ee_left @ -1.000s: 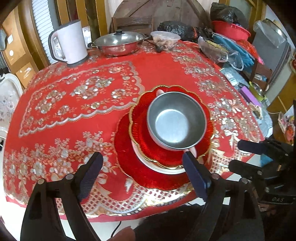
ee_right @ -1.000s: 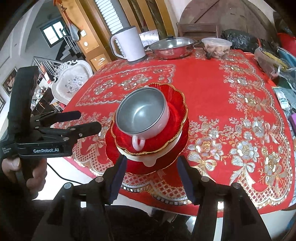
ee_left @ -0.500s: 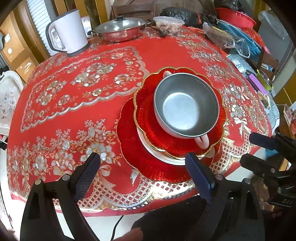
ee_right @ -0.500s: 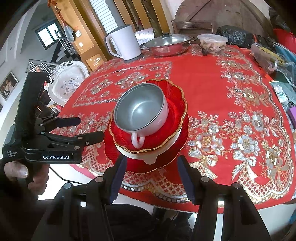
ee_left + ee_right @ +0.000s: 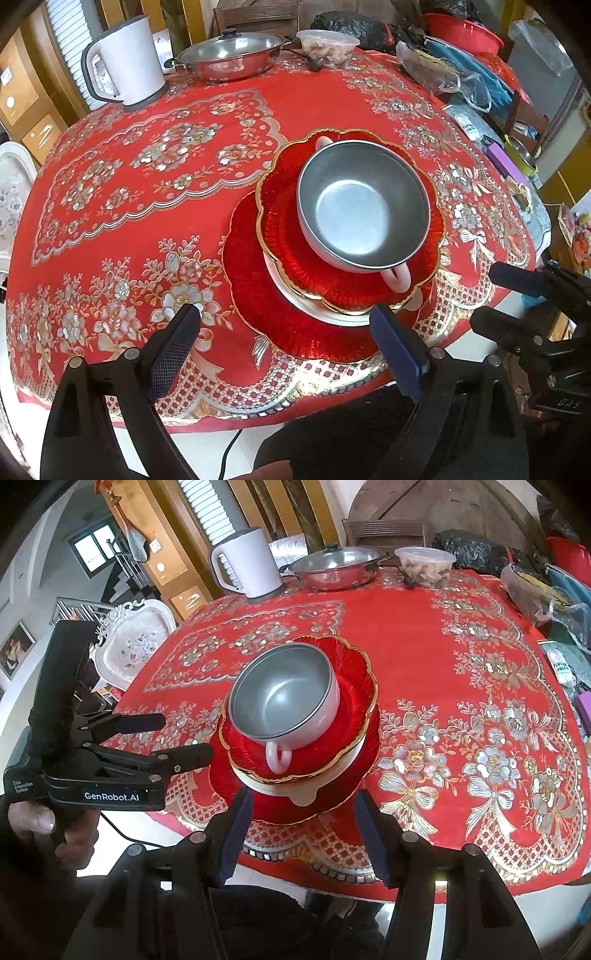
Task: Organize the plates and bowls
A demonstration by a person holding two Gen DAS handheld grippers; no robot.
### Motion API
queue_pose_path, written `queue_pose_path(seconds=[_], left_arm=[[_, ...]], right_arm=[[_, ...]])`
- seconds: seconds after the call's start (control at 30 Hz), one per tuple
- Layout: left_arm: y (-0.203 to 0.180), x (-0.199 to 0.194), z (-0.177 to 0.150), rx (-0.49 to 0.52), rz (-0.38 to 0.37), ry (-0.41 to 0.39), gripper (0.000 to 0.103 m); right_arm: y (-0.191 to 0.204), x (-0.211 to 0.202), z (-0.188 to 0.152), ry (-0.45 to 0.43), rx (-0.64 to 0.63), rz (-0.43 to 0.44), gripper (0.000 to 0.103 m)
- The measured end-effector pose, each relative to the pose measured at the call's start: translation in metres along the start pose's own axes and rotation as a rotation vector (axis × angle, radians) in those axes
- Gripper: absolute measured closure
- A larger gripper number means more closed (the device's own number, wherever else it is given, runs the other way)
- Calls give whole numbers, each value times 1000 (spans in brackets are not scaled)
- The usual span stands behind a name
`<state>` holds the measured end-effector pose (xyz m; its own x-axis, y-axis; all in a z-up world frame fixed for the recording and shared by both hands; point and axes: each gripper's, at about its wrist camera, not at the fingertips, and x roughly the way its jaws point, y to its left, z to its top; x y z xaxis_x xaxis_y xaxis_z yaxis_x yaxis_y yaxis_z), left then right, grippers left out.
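Red tablecloth (image 5: 229, 122); both grippers' jaws wide open, empty, short of bowl (image 5: 364, 214).

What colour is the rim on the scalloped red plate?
Gold, on the scalloped red plate; clearest in the right wrist view.

- Your right gripper (image 5: 301, 836) hangs with jaws apart, empty, at the near edge of the red tablecloth (image 5: 424, 657).
- Ahead sits a steel-lined handled bowl (image 5: 282, 698) on a gold-rimmed red plate (image 5: 354, 686), stacked over a white dish (image 5: 306, 794) and a larger red plate (image 5: 332, 805).
- Your left gripper (image 5: 184, 740), jaws apart, hovers left of the stack.
- A white kettle (image 5: 251, 565) and lidded pan (image 5: 334, 568) stand at the far edge.
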<state>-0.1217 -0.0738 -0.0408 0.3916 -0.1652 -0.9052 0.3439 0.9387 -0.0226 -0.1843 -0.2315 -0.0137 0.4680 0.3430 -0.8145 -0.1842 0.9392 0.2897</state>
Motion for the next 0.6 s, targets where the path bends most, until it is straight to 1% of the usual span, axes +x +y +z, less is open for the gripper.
queue_pose_path(seconds=[0.13, 0.17, 0.2, 0.27, 0.47, 0.6], left_arm=[[1, -5, 2, -2, -28, -33, 8], [1, -7, 3, -6, -37, -45, 1], [3, -9, 3, -11, -52, -63, 0], [4, -10, 3, -16, -74, -75, 0], [6, -6, 4, -39, -53, -51, 0], [6, -6, 3, -38, -19, -47, 0]], right_arm=[[0, -1, 0, 0, -3, -3, 44], [1, -1, 0, 0, -4, -4, 44], [1, -1, -1, 0, -5, -4, 44], [2, -1, -1, 0, -5, -5, 44], [3, -1, -1, 5, -10, -5, 44], [3, -1, -1, 7, -10, -5, 44]])
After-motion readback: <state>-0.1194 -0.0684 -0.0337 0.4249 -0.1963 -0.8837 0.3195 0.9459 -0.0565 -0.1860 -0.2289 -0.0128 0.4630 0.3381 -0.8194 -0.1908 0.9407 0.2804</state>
